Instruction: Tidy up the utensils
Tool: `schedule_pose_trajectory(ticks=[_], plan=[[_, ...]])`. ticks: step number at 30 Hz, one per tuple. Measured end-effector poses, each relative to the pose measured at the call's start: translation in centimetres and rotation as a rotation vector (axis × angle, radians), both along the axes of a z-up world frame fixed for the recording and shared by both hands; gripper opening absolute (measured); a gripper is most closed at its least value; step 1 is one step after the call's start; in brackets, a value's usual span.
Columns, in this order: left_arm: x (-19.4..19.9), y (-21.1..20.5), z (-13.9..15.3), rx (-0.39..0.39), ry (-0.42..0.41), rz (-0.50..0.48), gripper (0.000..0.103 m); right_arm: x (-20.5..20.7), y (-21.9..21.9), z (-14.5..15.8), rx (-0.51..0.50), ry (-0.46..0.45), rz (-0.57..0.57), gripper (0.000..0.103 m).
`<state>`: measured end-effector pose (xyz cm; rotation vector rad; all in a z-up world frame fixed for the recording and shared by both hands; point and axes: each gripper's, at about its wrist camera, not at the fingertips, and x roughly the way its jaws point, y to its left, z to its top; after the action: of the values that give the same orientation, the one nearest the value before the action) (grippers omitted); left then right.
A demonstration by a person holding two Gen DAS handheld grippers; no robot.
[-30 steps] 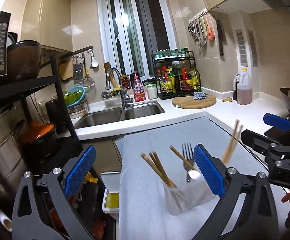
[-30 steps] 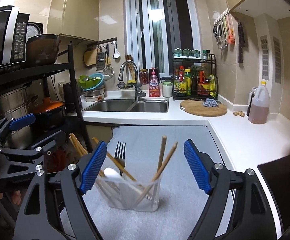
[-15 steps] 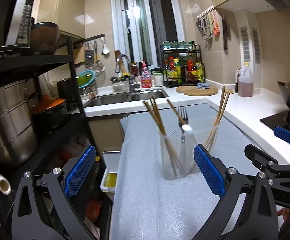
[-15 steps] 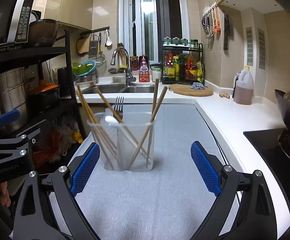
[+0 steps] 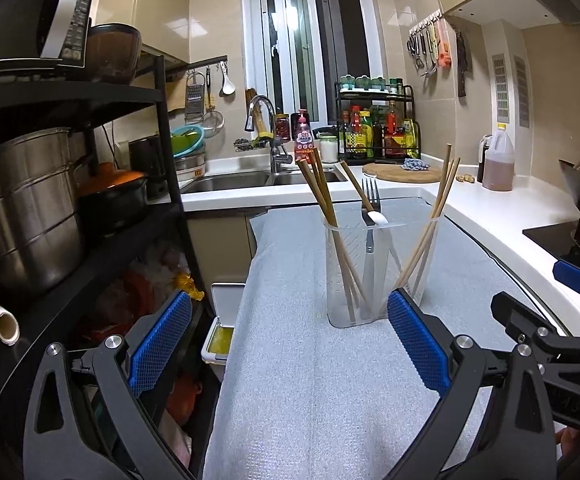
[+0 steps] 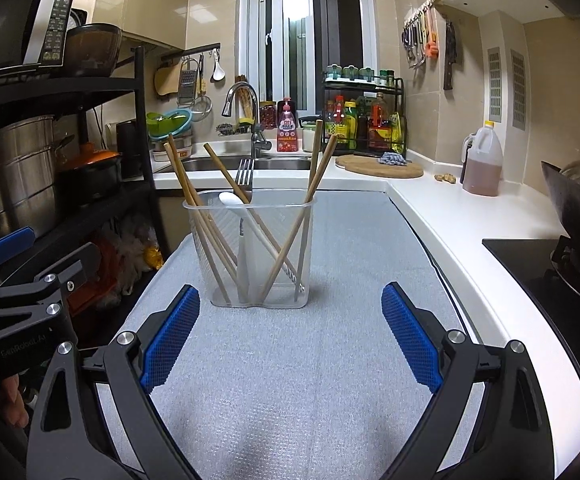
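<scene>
Honestly the main risk here is the holder (image 6: 249,248) tipping. It's a light clear plastic thing standing upright on the grey mat (image 6: 310,360) on the counter (image 6: 470,220), with chopsticks (image 6: 193,208) leaning out both sides, plus a fork (image 6: 245,178) and spoon (image 6: 231,199) poking up. Top-heavy, I'd guess. Both grippers sit back from it, left gripper (image 5: 287,354) and right gripper (image 6: 287,336), fingers spread wide and holding nothing. A clumsy move forward could clip a chopstick and drag the whole lot over. The mat also runs to the counter's left edge, so spilled stuff could roll off.
</scene>
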<state>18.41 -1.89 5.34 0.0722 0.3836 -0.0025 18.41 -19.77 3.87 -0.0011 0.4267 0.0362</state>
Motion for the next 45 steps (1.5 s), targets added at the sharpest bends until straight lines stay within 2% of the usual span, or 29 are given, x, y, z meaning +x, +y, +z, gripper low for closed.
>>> schedule_pose_trajectory(ticks=[12, 45], plan=[[-0.7, -0.6, 0.2, -0.010, -0.015, -0.020, 0.095, -0.9, -0.1, 0.0, 0.009, -0.011, 0.007, 0.091], [-1.2, -0.4, 0.5, -0.014, -0.033, 0.009, 0.095, -1.1, 0.4, 0.0, 0.000, -0.015, 0.012, 0.091]])
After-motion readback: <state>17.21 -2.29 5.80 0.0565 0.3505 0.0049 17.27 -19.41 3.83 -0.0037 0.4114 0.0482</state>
